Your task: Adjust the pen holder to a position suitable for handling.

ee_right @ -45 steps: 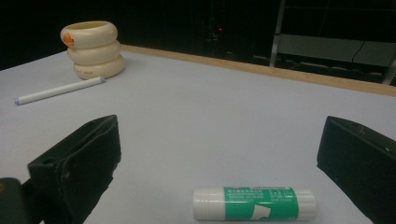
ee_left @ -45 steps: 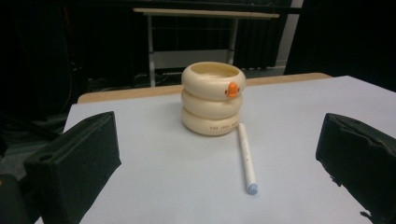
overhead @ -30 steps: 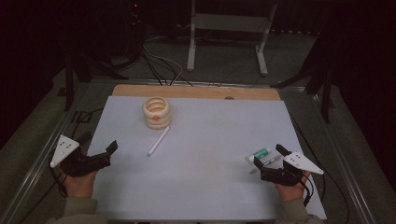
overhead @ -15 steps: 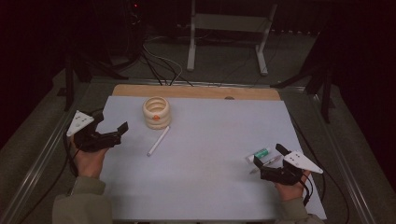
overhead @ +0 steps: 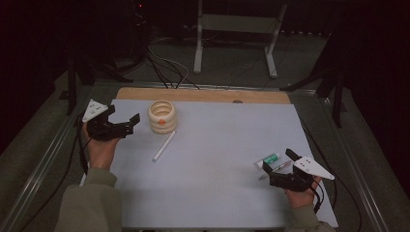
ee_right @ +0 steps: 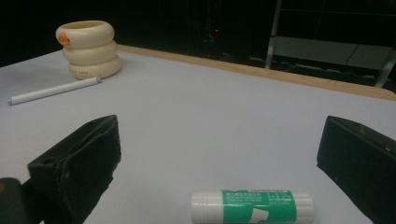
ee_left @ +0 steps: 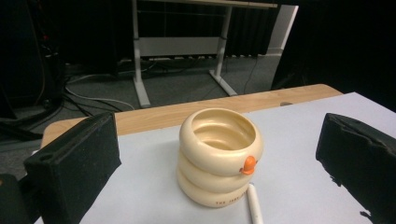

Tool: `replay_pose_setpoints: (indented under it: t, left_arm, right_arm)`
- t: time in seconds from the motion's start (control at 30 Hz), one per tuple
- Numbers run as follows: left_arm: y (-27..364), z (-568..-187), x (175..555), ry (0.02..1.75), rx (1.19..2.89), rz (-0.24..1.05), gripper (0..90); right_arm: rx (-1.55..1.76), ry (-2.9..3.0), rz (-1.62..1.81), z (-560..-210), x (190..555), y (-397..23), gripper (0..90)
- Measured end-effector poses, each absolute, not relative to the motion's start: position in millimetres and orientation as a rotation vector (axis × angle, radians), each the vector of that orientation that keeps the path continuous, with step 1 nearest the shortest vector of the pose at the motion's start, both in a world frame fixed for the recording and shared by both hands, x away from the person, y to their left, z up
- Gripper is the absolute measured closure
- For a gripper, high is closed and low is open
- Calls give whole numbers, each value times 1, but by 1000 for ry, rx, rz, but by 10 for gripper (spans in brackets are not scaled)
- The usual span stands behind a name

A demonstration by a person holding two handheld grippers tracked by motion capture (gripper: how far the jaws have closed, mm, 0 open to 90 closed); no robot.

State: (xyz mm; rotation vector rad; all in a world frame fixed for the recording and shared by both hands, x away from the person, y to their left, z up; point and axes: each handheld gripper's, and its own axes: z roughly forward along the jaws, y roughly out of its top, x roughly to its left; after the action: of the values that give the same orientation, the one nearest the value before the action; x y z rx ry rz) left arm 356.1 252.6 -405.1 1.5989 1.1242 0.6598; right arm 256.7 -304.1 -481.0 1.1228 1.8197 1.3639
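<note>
A: What are you seeing of the surface and the room?

B: I'm looking down at a pale grey mat (overhead: pixel 217 159) lying over a wooden tabletop (overhead: pixel 203 94), whose bare strip is showing along the upper edge. Behind it, the room is sitting dark, with cables on the floor and a white metal stand (overhead: pixel 237 29) at the top of the frame.

A: And the thing in hand?

B: My left gripper (overhead: pixel 123 121), in the left middle of the high view, is pointing at a cream ribbed ring-shaped holder (overhead: pixel 162 116) with a small orange knob; its jaws are standing wide apart, with the holder between them but farther off. A white pen-like stick (overhead: pixel 163 146) is lying just beside the holder's base.

A: The other side?

B: My right gripper (overhead: pixel 275 166), lower right, is also gaping, holding nothing, near a green-and-white glue stick (ee_right: pixel 252 205) lying flat. The mat's middle is lying bare, and both grippers are sitting near its side edges.
</note>
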Motion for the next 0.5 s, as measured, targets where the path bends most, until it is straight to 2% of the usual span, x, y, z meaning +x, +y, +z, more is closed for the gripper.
replay_pose_setpoints:
  t: [0.5]
  left_arm:
    - [245, -411, 389, 1174, 1609, 640, 1]
  right_arm:
    - [1127, 1814, 1370, -481, 257, -305, 3]
